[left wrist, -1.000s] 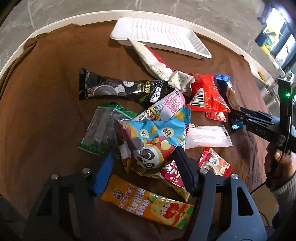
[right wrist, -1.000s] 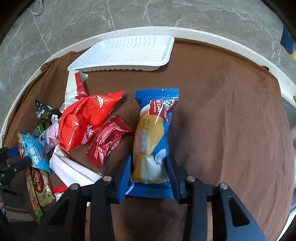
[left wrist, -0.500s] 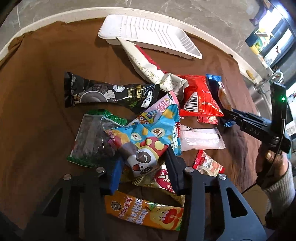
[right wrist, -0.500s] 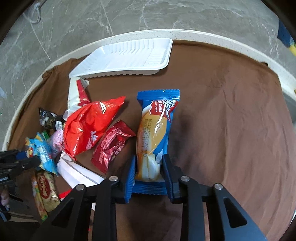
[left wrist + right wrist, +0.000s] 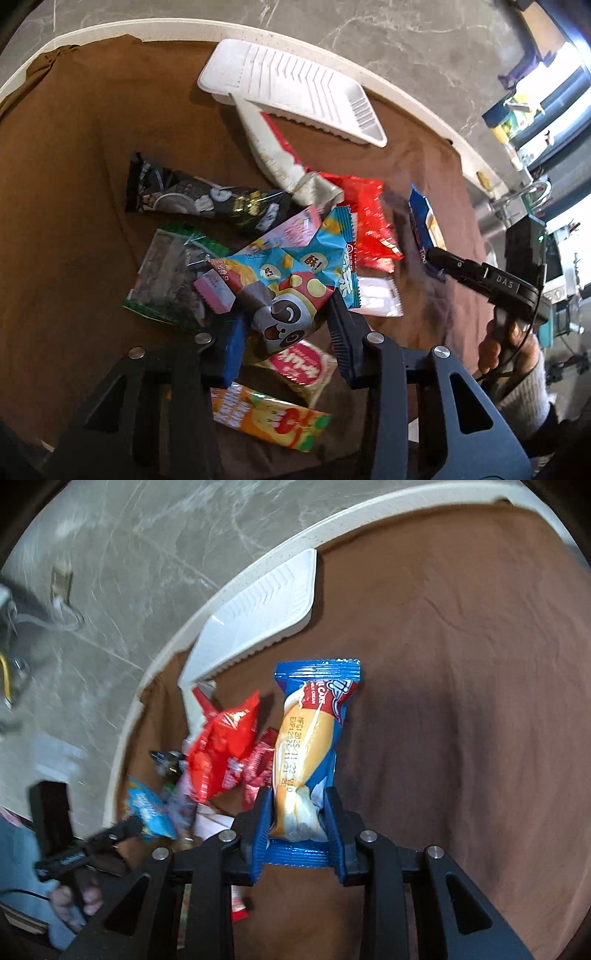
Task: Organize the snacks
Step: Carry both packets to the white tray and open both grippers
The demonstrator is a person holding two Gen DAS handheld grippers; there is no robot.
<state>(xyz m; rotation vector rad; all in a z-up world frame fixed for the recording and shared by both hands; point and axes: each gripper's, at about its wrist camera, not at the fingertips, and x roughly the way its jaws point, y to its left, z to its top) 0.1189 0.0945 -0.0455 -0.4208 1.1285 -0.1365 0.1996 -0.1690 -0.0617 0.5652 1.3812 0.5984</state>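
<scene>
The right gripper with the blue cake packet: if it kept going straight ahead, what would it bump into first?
Probably just the brown tablecloth. The right gripper is shut on the blue cake packet, and the cloth ahead looks bare. The white tray sits off to the left, though depth is hard to judge.

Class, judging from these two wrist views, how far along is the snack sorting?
Done: nothing; the white ribbed plastic tray holds no snacks. In hand: left gripper clamps the light-blue cartoon packet; right gripper clamps the blue cake packet. Left: the pile on the brown cloth.
</scene>
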